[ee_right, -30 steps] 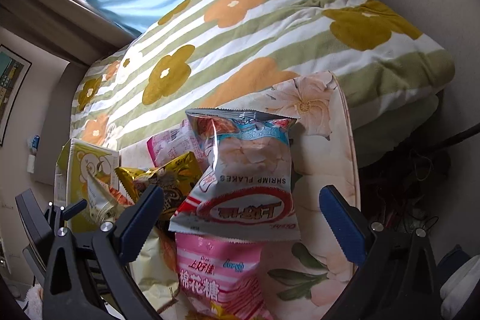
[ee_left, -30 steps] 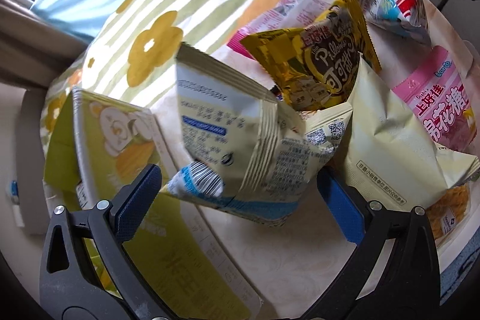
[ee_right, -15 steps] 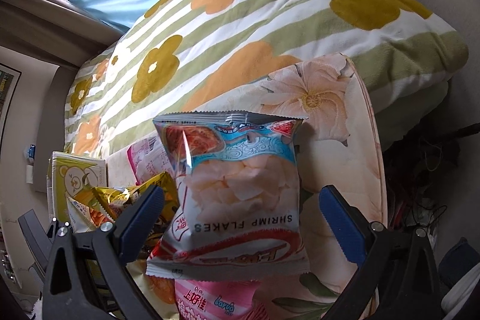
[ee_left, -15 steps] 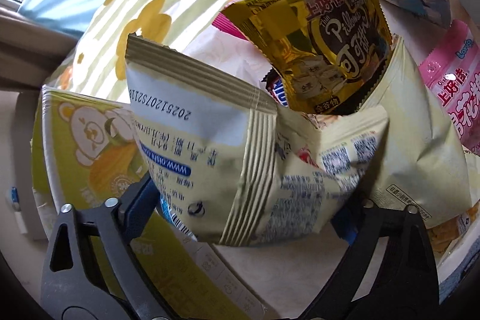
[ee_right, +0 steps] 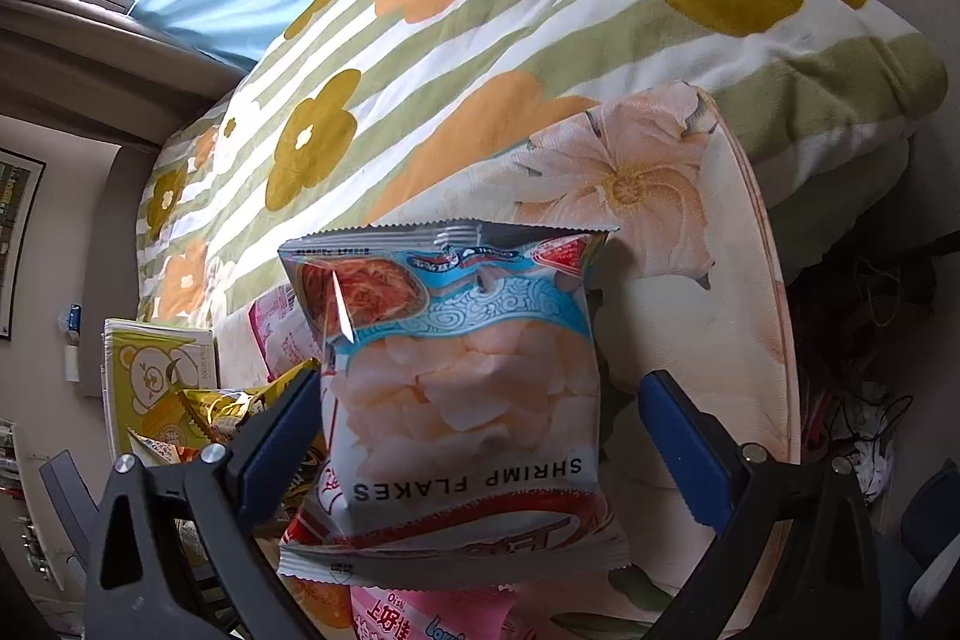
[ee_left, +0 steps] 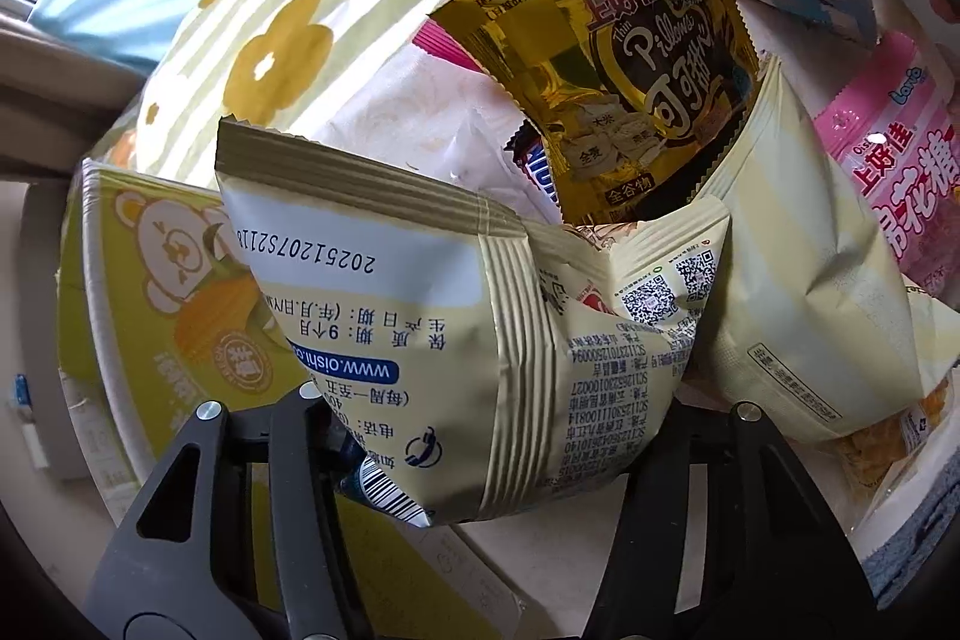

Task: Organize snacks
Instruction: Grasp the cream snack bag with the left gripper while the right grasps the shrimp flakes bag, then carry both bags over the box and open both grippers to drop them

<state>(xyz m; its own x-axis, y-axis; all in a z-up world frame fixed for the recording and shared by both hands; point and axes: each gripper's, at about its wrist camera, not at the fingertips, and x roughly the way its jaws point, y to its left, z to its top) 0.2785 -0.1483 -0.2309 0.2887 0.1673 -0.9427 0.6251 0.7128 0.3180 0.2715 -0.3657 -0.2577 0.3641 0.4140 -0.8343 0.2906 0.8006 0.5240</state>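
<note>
pinching the lower end of the cream snack bag point(ee_left: 456, 340), the left claw point(ee_left: 480, 436) holds it upright, clear of the pile, probably to sort it apart. the right claw point(ee_right: 480, 424) stands wide around the shrimp flakes bag point(ee_right: 462, 388), not yet gripping, which rests near the right edge of the floral-topped counter point(ee_right: 690, 280). the yellow pillows bag point(ee_left: 630, 88) and pink marshmallow bag point(ee_left: 888, 172) lie between them.
</note>
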